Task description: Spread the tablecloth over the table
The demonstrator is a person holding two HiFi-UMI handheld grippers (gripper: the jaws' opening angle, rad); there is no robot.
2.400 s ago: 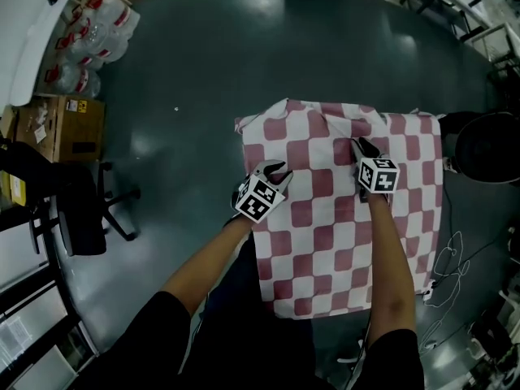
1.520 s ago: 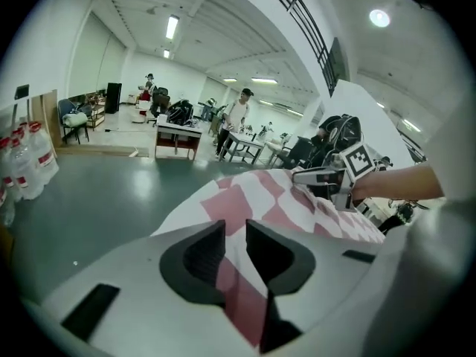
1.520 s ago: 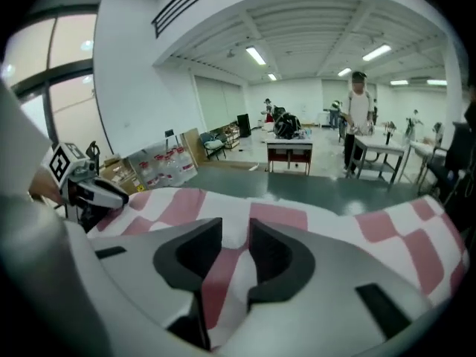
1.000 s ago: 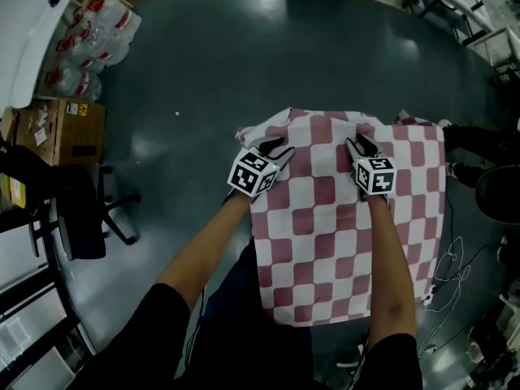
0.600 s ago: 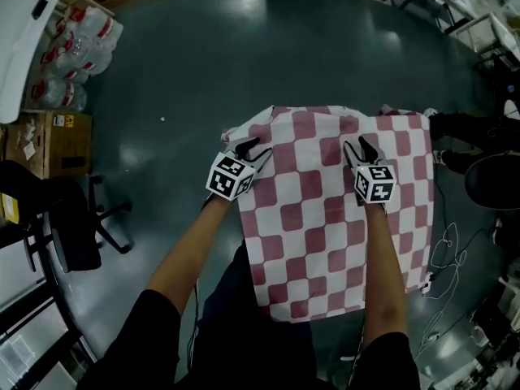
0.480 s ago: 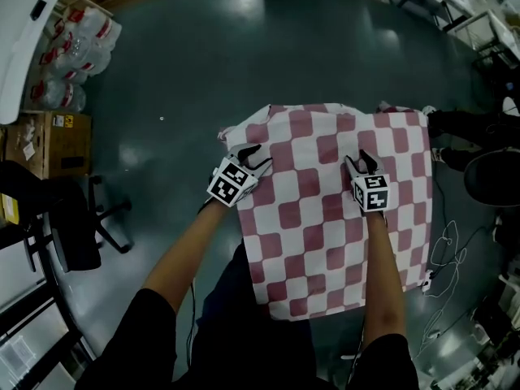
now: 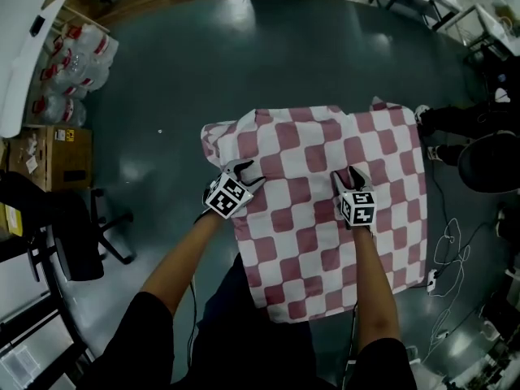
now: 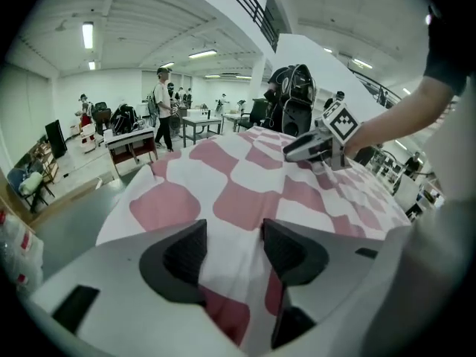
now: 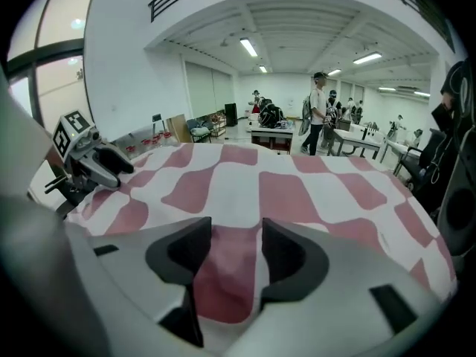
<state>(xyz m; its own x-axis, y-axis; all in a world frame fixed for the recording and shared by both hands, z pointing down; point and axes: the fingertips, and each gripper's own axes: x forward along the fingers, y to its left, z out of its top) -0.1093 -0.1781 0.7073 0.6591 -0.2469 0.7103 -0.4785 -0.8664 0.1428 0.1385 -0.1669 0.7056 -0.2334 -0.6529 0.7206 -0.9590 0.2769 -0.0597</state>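
- Two grippers, both let go: my left gripper and my right gripper have their jaws standing apart, and both have just been opening.
- My red-and-white checked tablecloth lies draped over the table, which it hides, with dark floor all around it.
- My left gripper sits at the cloth's left edge and my right one near its middle, both low over the fabric.
- Cloth runs between each pair of jaws, but the pads do not press on it.
- Its far left corner is rumpled.
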